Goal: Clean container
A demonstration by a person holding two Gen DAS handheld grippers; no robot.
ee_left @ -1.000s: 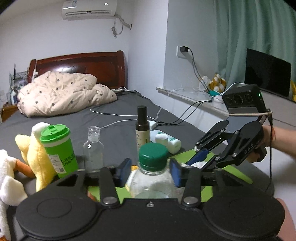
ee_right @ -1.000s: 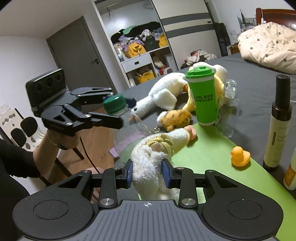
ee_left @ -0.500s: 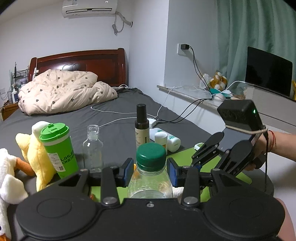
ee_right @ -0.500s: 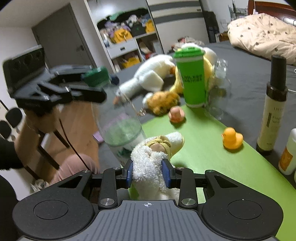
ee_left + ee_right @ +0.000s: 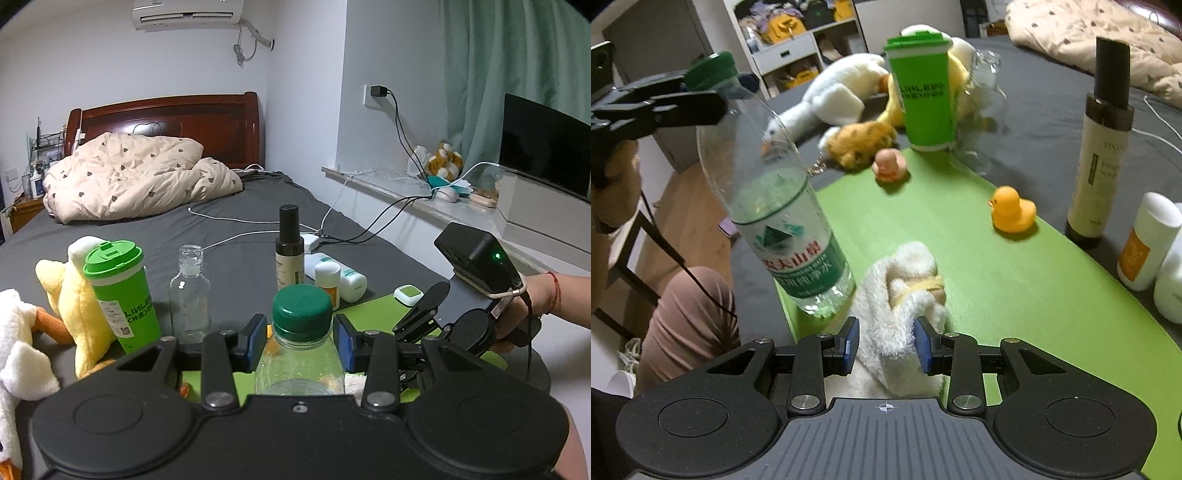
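Left gripper (image 5: pixel 300 338) had its blue pads (image 5: pixel 256 341) pressed against the shoulder of the bottle (image 5: pixel 300 354), just under the green cap (image 5: pixel 301 308), so it was closed on it. From the right wrist camera you could see the same bottle (image 5: pixel 775 206) tilted, cap end up toward the left gripper (image 5: pixel 701 99), base down at the near edge of the green mat (image 5: pixel 1015 288). Whether the base actually touched the mat I couldn't tell.

Right gripper (image 5: pixel 886 345) was clamped on a fluffy white cloth (image 5: pixel 903 295), jaws fairly close together with the cloth bunched between them. The cloth sat just beside the bottom of the bottle, right next to the label, possibly brushing it but hard to say.

Other stuff on the mat: a yellow duck (image 5: pixel 1012 210) and a pinkish duck (image 5: pixel 888 164) further back. Behind those was a green cup (image 5: pixel 923 92) standing upright, with a small clear bottle (image 5: pixel 986 92) beside it and plush toys (image 5: pixel 827 99) lying on the dark bedsheet. Off to the right stood a tall spray bottle (image 5: pixel 1102 147) and a white tub (image 5: pixel 1145 243) with an orange label. The right-wrist picture was a bit blurry toward the back.
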